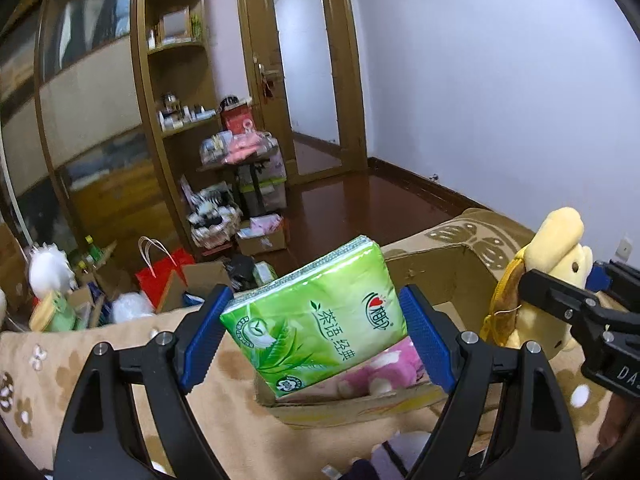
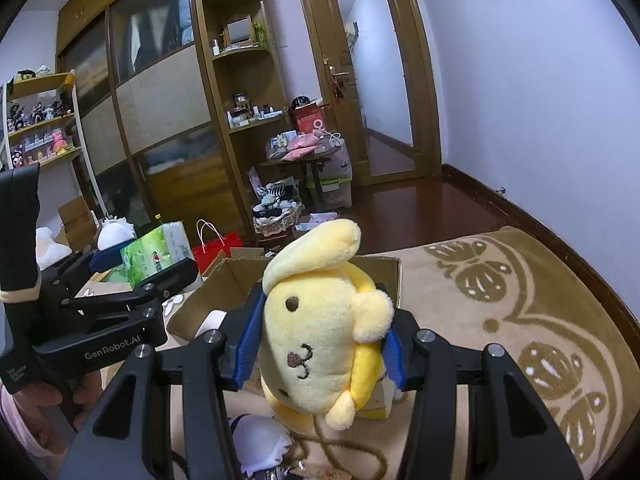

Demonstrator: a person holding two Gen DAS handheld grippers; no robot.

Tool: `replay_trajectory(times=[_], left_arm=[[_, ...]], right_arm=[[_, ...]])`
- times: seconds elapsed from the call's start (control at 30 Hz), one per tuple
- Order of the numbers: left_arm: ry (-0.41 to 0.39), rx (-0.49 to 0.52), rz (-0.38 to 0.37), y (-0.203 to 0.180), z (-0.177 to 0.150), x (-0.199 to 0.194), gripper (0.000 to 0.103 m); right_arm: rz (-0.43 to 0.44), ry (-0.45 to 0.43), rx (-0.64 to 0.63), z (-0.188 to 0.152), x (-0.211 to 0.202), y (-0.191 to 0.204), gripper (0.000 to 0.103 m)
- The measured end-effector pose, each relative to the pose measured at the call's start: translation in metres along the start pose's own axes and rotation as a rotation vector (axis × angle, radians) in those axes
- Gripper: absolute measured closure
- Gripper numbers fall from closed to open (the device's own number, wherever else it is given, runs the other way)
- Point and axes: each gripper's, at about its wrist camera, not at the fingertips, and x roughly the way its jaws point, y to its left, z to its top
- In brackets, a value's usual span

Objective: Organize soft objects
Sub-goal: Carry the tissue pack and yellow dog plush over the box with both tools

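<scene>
Your left tool [image 1: 316,330] holds the tissues [image 1: 316,312] over the box [image 1: 436,272] rim; your right tool [image 2: 320,344] holds the plush [image 2: 320,332] just beside the box.

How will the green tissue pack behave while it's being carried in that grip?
The tissue pack probably squashes slightly: the left hand-held gripper clamps its soft sides. Its glossy wrapper may slip, and it already sits tilted. It looks light for its size.
</scene>
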Motion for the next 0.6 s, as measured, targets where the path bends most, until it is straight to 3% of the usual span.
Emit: replay_trajectory(times=[0.6], left_arm=[[0.115,0.004,-0.007,0.003,0.0,0.051,0.019]], right_arm=[[0.001,0.0,0.036,0.013,0.043,-0.009,0.047]])
